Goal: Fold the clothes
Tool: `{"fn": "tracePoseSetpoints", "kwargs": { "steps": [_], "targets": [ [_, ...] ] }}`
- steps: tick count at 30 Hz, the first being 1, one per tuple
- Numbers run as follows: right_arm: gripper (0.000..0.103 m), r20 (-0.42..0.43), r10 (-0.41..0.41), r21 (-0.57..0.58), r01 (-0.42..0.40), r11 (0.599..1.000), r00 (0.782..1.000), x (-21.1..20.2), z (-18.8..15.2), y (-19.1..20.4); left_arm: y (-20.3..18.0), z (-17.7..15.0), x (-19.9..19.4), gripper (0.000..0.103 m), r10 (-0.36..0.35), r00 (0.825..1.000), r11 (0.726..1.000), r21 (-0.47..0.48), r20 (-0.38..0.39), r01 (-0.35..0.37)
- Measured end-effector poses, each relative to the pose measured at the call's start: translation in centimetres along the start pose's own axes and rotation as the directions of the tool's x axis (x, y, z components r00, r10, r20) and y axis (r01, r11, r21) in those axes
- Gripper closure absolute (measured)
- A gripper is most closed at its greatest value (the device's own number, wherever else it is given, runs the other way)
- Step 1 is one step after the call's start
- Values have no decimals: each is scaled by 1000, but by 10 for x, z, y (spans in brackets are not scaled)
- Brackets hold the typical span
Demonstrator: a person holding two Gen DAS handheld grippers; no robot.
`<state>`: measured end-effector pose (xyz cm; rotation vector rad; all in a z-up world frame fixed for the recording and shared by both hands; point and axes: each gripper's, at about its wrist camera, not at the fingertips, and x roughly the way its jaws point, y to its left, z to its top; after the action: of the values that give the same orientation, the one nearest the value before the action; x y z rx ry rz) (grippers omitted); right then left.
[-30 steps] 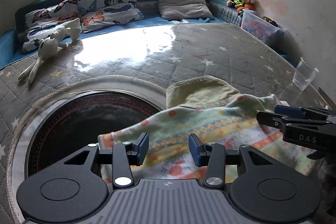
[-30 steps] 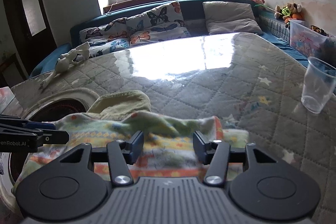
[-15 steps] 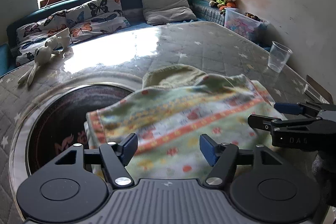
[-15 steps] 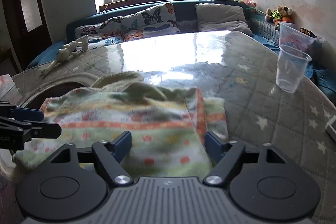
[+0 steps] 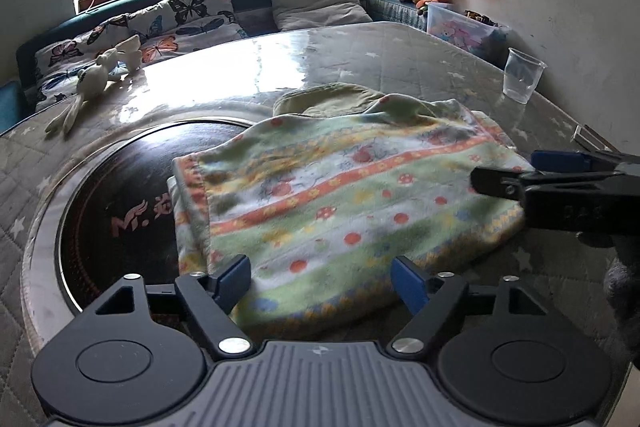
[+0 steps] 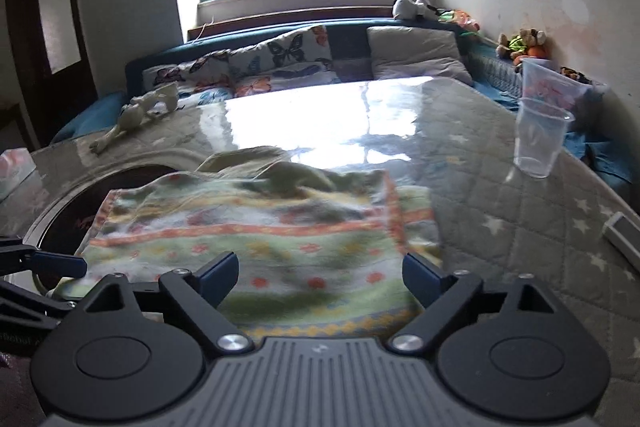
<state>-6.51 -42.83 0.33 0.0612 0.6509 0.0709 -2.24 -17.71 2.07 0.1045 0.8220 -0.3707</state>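
Patterned cloth (image 5: 340, 211) is seen lying folded on the glass-covered tabletop (image 5: 360, 59), its left part draped over a dark round inset (image 5: 116, 195) in the surface. Bands of green, orange and yellow with small red motifs are shown across it, and a plain yellowish piece of fabric (image 5: 328, 99) is tucked under its far edge. The left gripper (image 5: 322, 277) is held just above the near edge of the cloth, its blue-tipped fingers (image 5: 236, 273) spread wide with nothing between them. The right gripper (image 6: 320, 273) is likewise positioned at the near edge, fingers (image 6: 420, 275) wide apart and empty; it is also seen from the side in the left wrist view, over the cloth's right end. A clear plastic cup (image 6: 540, 139) is stood upright on the table, well apart from the cloth to the right. A white toy figure (image 5: 96, 79) is laid near the far left edge
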Motion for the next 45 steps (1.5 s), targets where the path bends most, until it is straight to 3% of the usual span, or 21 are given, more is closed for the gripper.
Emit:
{"fn": "tracePoseSetpoints", "kwargs": {
  "steps": [9, 15, 26, 39, 45],
  "targets": [
    [2, -30, -10, -77, 8, 997, 1000, -1, -22, 18, 1, -10, -9, 5, 25, 1000, 1000, 16, 12, -25],
    [0, -19, -18, -29, 18, 999, 1000, -10, -25, 5, 4, -17, -13, 0, 47, 999, 999, 11, 27, -47],
    [0, -36, -24, 3, 24, 1000, 999, -19, -40, -6, 19, -26, -18, 0, 99, 995, 995, -29, 32, -98],
    [0, -43, -115, 75, 118, 990, 992, -26, -43, -33, 49, -31, -31, 0, 168, 985, 982, -94, 41, -163],
    [0, -51, -116, 68, 119, 991, 992, -27, -44, -32, 53, -34, -33, 0, 171, 984, 979, -115, 39, -166]
  ]
}}
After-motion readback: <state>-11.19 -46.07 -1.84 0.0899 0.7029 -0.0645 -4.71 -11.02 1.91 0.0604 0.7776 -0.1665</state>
